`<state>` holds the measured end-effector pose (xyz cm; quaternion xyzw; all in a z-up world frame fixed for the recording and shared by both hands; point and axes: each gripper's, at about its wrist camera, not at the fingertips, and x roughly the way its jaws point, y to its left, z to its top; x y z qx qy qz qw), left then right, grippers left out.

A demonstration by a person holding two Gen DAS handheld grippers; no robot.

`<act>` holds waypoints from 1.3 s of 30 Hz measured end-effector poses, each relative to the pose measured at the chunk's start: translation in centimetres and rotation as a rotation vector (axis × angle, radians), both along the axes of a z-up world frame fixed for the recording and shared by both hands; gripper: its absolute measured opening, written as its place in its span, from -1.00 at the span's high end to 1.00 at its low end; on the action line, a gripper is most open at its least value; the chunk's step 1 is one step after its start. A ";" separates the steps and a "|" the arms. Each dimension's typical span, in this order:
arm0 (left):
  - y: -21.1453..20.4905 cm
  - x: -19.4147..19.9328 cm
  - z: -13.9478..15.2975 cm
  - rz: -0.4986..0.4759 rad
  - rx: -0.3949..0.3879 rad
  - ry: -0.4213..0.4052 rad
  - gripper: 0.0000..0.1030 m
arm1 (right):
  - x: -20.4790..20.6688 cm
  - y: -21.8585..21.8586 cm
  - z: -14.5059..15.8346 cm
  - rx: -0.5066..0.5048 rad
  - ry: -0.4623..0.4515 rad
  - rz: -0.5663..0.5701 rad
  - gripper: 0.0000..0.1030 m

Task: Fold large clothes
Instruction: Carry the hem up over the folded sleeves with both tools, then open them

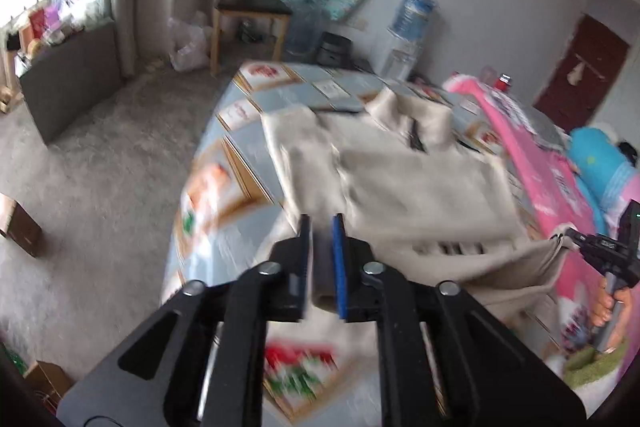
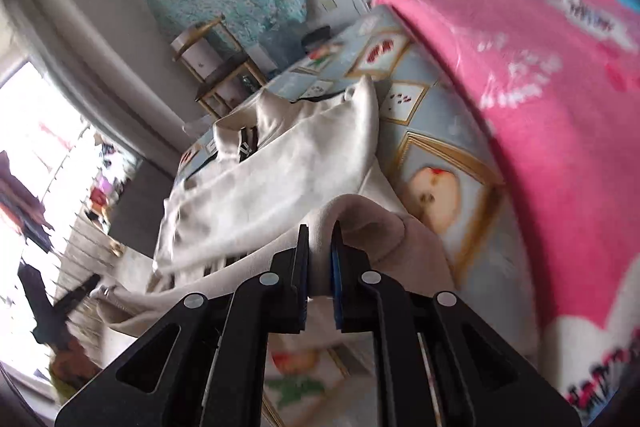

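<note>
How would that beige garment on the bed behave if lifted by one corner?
Probably floppy: the beige garment already sags and bunches where the right gripper pinches its hem. It looks thick, perhaps fleece, so likely heavyish, not slippery. Lifted by one corner, the rest would probably drag across the bedsheet.

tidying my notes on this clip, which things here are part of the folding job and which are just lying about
Part of the job:
- beige garment, spread on the bed
- right gripper, shut on a garment fold
- left gripper, jaws apart

Lying about:
- pink blanket
- wooden chair
- water dispenser bottle
- blue plush toy
</note>
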<state>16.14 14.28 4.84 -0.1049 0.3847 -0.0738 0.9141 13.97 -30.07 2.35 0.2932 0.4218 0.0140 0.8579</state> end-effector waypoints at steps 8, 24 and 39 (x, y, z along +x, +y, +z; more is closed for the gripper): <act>3.4 1.3 -3.2 0.113 -0.094 0.058 0.08 | 1.2 -2.6 -4.7 0.114 0.004 -0.062 0.15; 3.8 -7.3 -12.5 0.142 -0.584 0.288 -0.38 | -9.2 -0.8 -8.1 0.133 0.054 -0.098 -0.17; -3.1 -5.9 -7.7 0.227 -0.001 -0.005 0.79 | -6.0 1.5 -4.5 -0.158 -0.081 -0.241 0.69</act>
